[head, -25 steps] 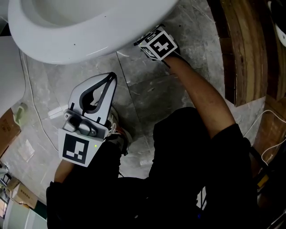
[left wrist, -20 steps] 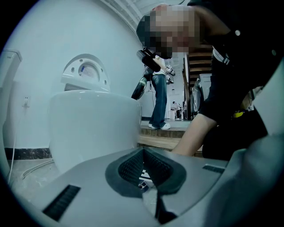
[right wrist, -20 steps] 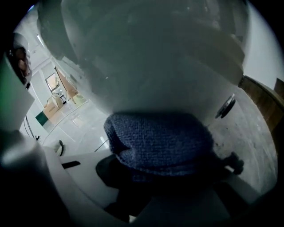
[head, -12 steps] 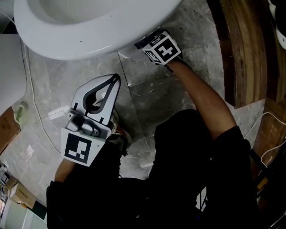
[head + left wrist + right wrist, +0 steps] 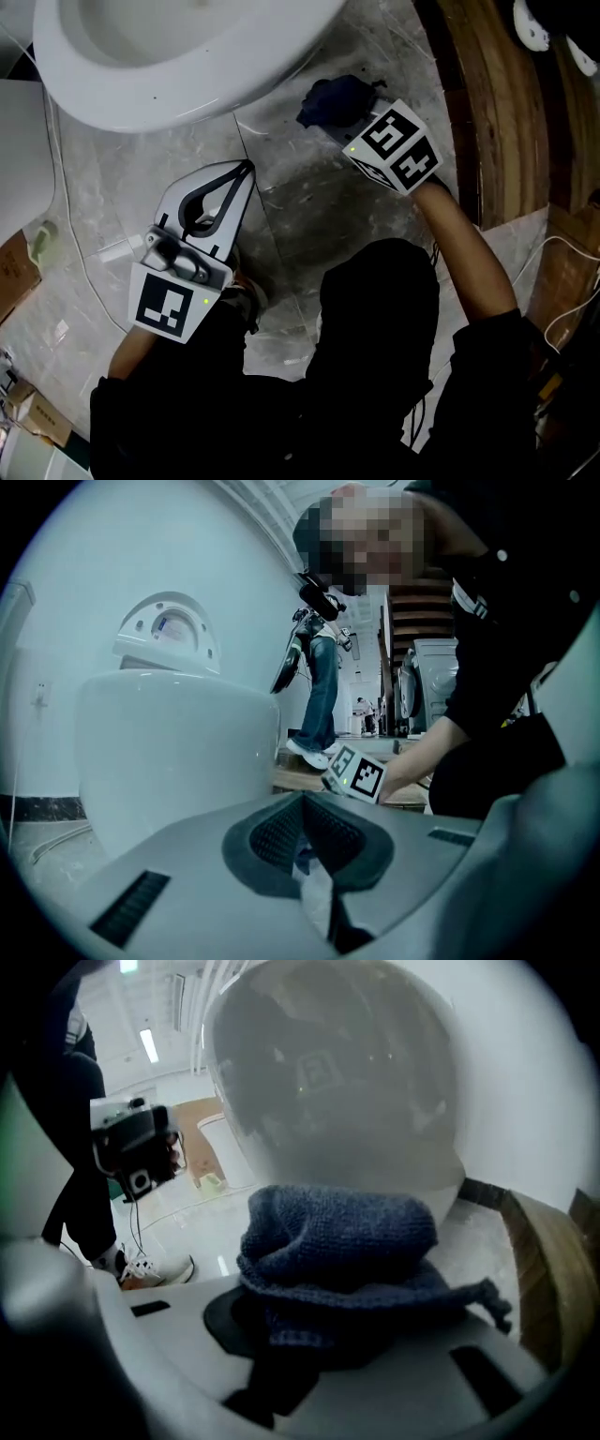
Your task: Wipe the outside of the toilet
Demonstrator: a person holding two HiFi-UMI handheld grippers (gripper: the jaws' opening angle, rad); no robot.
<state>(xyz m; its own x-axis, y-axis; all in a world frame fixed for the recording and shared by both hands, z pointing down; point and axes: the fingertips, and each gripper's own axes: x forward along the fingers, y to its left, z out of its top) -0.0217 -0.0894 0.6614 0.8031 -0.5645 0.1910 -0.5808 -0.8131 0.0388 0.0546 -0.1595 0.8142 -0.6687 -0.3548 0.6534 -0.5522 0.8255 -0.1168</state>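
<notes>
1. The toilet fills the head view from 10 to 12 o'clock. Its glazed white bowl is hard, fixed and slick, so I judge it needs pressure from you, not a grip
2. The blue cloth sits at 1 o'clock, just beside the bowl's rim and over the grey floor. In the right gripper view it hangs in front of the bowl's curved underside, and I cannot tell whether it touches
3. That cloth looks soft, light and loosely knitted. It will fold and drag, so keep your hold deep in the bunched middle and lead with the fat fold, not the loose tail at 3 o'clock
4. Your right gripper has its jaws closed on the cloth, with the wad bulging over both tips
5. Your left gripper hangs at 8 o'clock, well apart from the bowl, jaws pressed together and holding nothing
6. The wooden step stands at 3 o'clock, near your right arm
</notes>
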